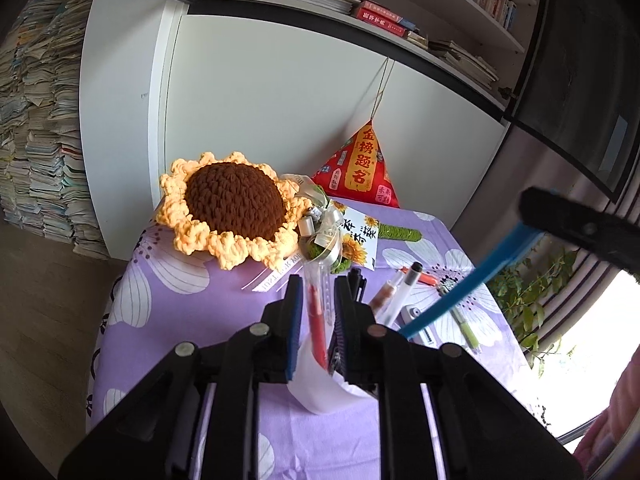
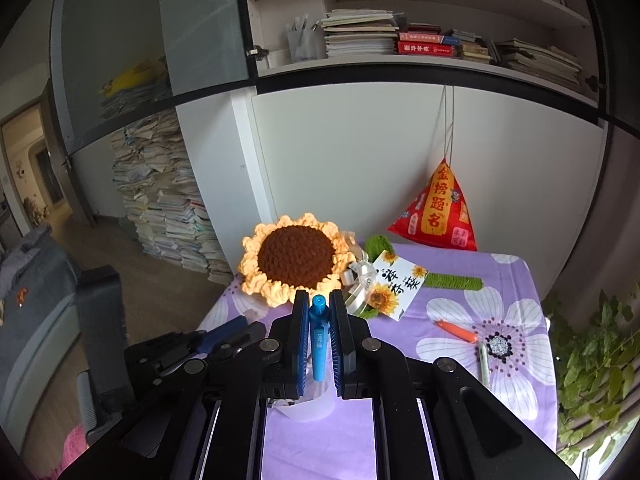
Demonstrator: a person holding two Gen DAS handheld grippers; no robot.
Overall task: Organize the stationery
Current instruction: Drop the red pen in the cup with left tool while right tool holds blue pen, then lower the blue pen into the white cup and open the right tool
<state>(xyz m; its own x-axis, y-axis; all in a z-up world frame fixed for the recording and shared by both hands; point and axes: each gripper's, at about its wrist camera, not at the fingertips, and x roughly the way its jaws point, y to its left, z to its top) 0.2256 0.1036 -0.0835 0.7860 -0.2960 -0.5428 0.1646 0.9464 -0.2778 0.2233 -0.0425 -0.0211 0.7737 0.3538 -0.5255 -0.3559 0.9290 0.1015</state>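
Blue pen pinched in my right gripper above the white cup

The blue pen (image 2: 319, 340) is a slim, bright blue plastic barrel with a rounded end cap, clamped upright between the pads of my right gripper (image 2: 319, 300), over the translucent white cup (image 2: 306, 406) on the table (image 2: 460, 420). My left gripper (image 1: 318, 284) straddles a red pen (image 1: 316, 320) with a clear cap standing in that cup; its pads sit slightly apart, seemingly not pressing it. At two o'clock from the cup lie an orange pen (image 2: 456, 330) and a pale green pen (image 2: 484, 362) on the purple flowered cloth; at twelve o'clock sits a crocheted sunflower (image 2: 296, 262).
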